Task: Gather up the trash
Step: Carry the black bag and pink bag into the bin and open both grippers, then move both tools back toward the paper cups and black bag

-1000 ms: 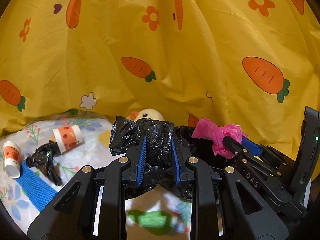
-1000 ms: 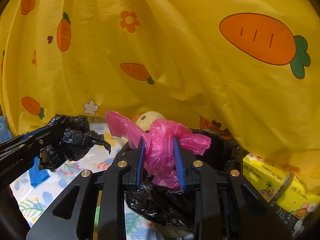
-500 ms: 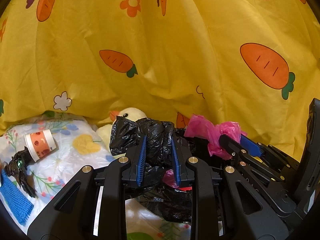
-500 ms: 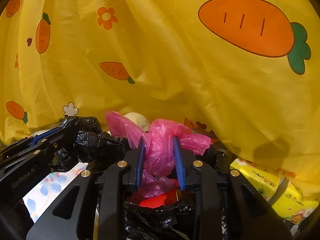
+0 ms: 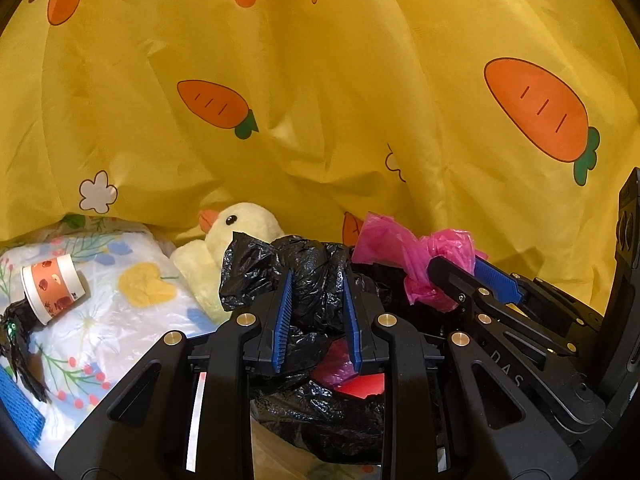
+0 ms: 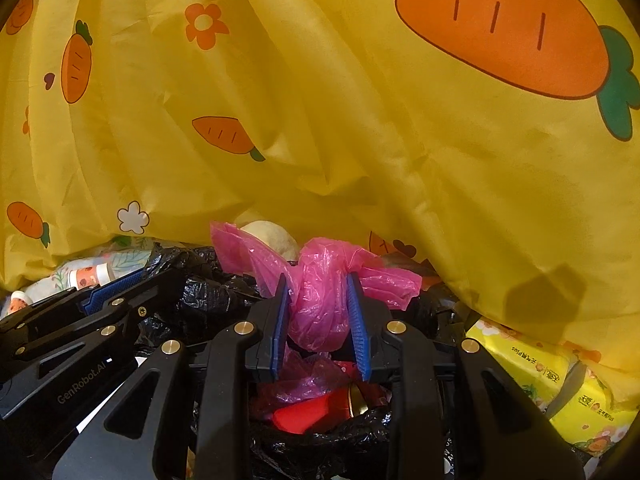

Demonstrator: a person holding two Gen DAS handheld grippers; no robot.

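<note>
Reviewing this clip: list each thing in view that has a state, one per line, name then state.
left gripper: shut on black trash bag
right gripper: shut on pink plastic bag
black trash bag: mouth open, red item inside
paper cup: lying on its side
plush duck: lying behind the bag
tissue packs: sealed

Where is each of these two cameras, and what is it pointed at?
Left wrist: sits behind the left claw, which pinches the black bag; looks toward the yellow curtain and paper cup.
Right wrist: sits behind the right claw, clamped on the pink bag; tissue packs at right.
Shared: both bags, curtain, each other's claw.
</note>
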